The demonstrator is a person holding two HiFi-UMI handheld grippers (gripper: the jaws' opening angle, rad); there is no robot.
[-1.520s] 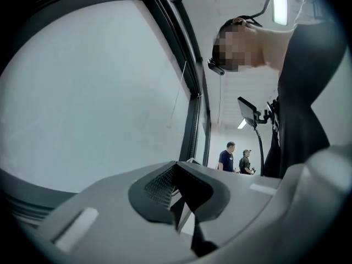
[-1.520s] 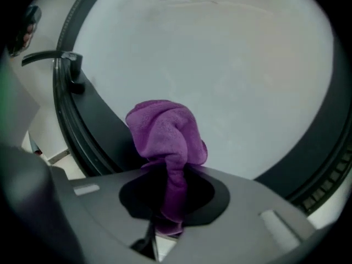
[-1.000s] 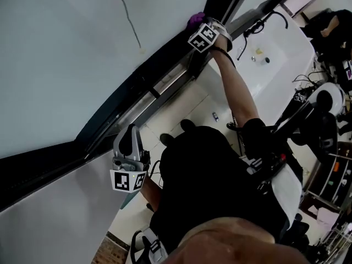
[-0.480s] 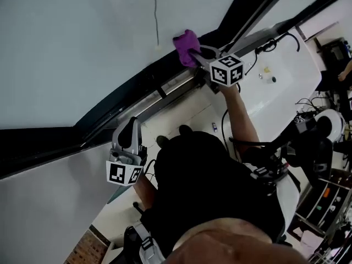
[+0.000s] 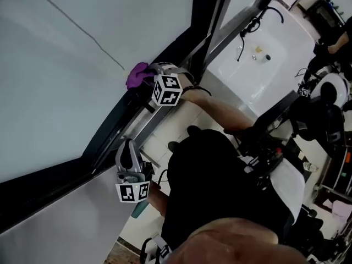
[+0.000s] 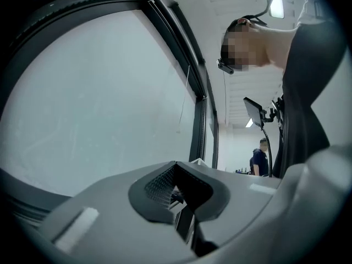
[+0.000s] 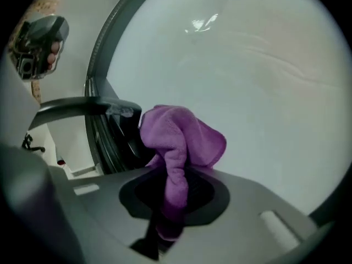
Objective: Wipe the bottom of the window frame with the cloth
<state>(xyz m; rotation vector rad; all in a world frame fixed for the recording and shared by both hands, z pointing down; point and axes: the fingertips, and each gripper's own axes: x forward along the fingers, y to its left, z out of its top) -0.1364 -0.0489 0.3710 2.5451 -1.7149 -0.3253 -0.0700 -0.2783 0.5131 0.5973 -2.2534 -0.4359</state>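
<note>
My right gripper (image 5: 146,77) is shut on a purple cloth (image 5: 136,75) and holds it against the dark window frame (image 5: 104,142), where the frame meets the pale glass. In the right gripper view the cloth (image 7: 181,139) bunches up out of the closed jaws of the right gripper (image 7: 170,197), beside the frame's dark channel (image 7: 107,142). My left gripper (image 5: 127,150) hangs lower along the same frame, apart from it, pointing up. In the left gripper view the left gripper (image 6: 179,194) has its jaws together with nothing between them.
A white basin (image 5: 264,65) with a black tap (image 5: 247,29) stands below the window at upper right. The person's black-clad body (image 5: 220,191) fills the lower middle. Cables and equipment (image 5: 324,109) crowd the right edge. Another person (image 6: 258,158) stands far off.
My right gripper has slid the purple cloth down-left along the frame, closer to the left gripper. The left gripper has stayed about where it was.
</note>
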